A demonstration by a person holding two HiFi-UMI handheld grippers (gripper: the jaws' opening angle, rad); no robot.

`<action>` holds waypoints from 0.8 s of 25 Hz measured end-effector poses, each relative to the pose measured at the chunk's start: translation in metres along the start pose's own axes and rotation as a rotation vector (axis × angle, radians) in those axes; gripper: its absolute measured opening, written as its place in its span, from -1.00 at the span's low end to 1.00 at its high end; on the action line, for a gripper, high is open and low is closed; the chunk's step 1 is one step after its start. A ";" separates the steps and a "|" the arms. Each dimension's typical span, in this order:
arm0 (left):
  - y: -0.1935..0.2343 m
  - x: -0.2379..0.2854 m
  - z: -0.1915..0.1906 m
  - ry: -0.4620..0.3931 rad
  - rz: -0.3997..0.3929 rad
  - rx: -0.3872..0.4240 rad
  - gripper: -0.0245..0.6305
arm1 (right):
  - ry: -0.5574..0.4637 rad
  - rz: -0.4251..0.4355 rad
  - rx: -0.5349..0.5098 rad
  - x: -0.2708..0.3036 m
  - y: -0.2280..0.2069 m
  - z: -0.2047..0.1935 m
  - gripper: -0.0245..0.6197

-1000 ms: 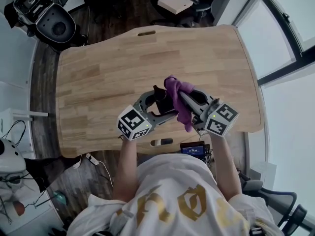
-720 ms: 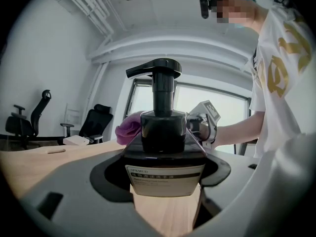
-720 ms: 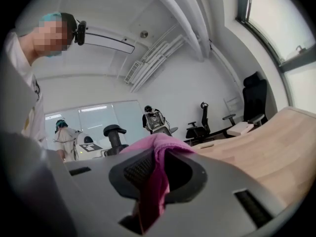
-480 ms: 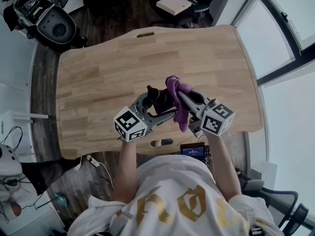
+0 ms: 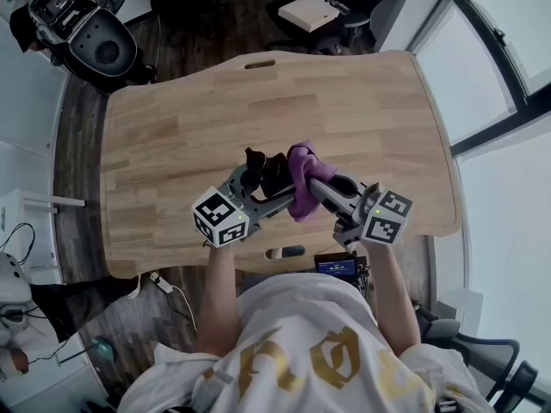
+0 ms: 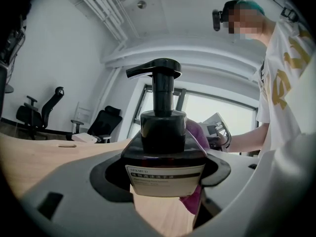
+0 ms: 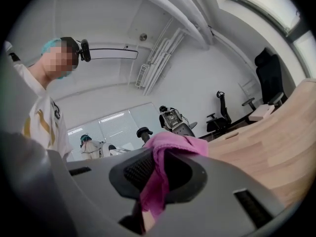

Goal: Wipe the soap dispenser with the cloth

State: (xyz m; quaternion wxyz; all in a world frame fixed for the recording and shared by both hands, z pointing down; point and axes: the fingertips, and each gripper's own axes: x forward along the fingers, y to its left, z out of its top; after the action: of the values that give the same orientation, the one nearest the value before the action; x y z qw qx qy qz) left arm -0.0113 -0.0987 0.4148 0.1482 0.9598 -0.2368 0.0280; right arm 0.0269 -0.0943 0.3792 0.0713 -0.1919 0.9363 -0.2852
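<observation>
A dark soap dispenser (image 6: 163,152) with a black pump head and a white label is held above the table, my left gripper (image 5: 263,181) shut on its body. In the head view the soap dispenser (image 5: 263,172) lies tilted, pump pointing left. My right gripper (image 5: 303,181) is shut on a purple cloth (image 5: 301,179), which presses against the bottle's right side. In the right gripper view the cloth (image 7: 165,164) is bunched between the jaws and hangs down. From the left gripper view, the cloth (image 6: 197,135) shows behind the bottle.
The wooden table (image 5: 189,110) lies below both grippers, with a slot near its far edge. Office chairs (image 5: 103,46) and a white box (image 5: 308,9) stand on the dark floor beyond it. A small screen (image 5: 336,263) sits at the table's near edge.
Both grippers have shifted slightly left and away from me with the bottle and cloth. The cloth has slid down along the bottle's side and bunched closer to it.
</observation>
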 end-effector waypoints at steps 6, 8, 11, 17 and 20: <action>-0.005 0.001 0.005 -0.024 -0.060 -0.025 0.16 | -0.022 -0.053 0.011 0.008 -0.013 0.002 -0.76; -0.008 0.002 0.007 -0.026 -0.081 -0.027 0.16 | -0.031 -0.080 -0.002 0.013 -0.019 0.007 -0.76; -0.010 0.007 0.009 -0.033 -0.095 -0.031 0.16 | -0.033 -0.135 -0.006 0.019 -0.033 0.012 -0.76; -0.009 0.006 0.009 -0.036 -0.103 -0.032 0.16 | -0.049 -0.195 0.065 0.022 -0.048 0.005 -0.76; -0.007 0.005 0.012 -0.064 -0.108 -0.055 0.16 | -0.083 -0.192 0.142 0.021 -0.055 0.002 -0.76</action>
State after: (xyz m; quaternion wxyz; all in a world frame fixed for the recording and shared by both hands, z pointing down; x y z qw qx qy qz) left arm -0.0044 -0.0988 0.4024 0.1683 0.9671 -0.1901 -0.0174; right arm 0.0250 -0.1455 0.4078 0.0959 -0.2869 0.8873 -0.3482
